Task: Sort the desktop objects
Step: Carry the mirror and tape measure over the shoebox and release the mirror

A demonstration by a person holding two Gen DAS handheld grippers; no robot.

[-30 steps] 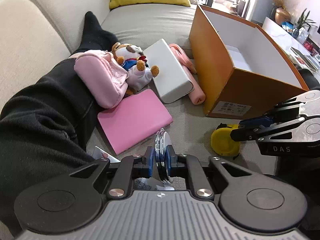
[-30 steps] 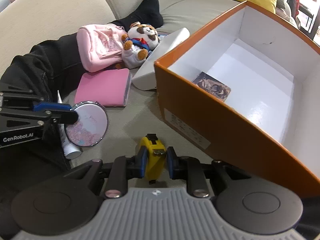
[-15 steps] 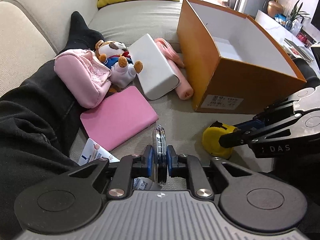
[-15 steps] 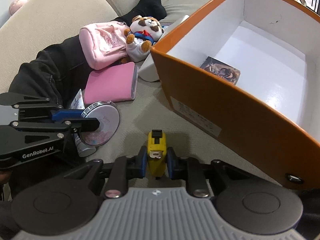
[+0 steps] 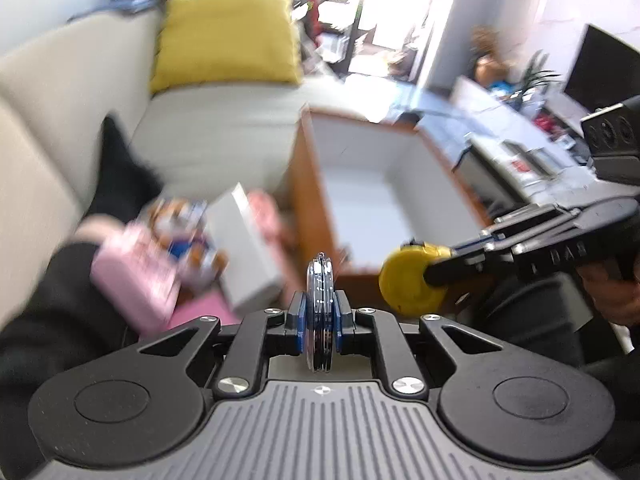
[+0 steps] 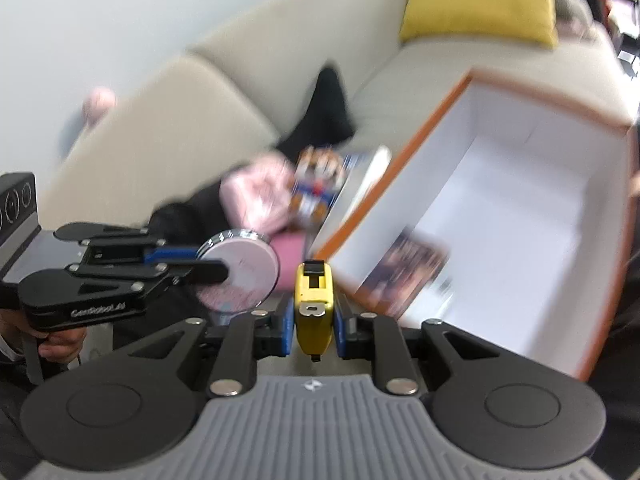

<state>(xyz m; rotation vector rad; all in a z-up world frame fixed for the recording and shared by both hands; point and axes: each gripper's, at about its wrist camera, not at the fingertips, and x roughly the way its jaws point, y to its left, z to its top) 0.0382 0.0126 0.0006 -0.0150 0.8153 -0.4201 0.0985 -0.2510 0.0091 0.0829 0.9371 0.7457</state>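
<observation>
My left gripper [image 5: 320,316] is shut on a round compact mirror [image 5: 320,300], held edge-on in the air; its pink face shows in the right wrist view [image 6: 244,276]. My right gripper [image 6: 313,320] is shut on a yellow tape measure [image 6: 314,308], which also shows at the right of the left wrist view [image 5: 408,280]. Both are raised near the open orange box [image 6: 496,216] with white inside, which also shows in the left wrist view [image 5: 372,196]. A card [image 6: 404,268] lies in the box.
On the sofa left of the box lie a pink pouch [image 5: 136,276], a plush toy [image 5: 188,236], a white flat box [image 5: 248,248] and a pink notebook [image 5: 200,308]. A black-clad leg [image 5: 116,176] and a yellow cushion [image 5: 228,36] are behind. The views are blurred.
Both grippers have risen from the sofa seat with their objects and now sit higher, closer to the box opening. The views have tilted upward and blurred.
</observation>
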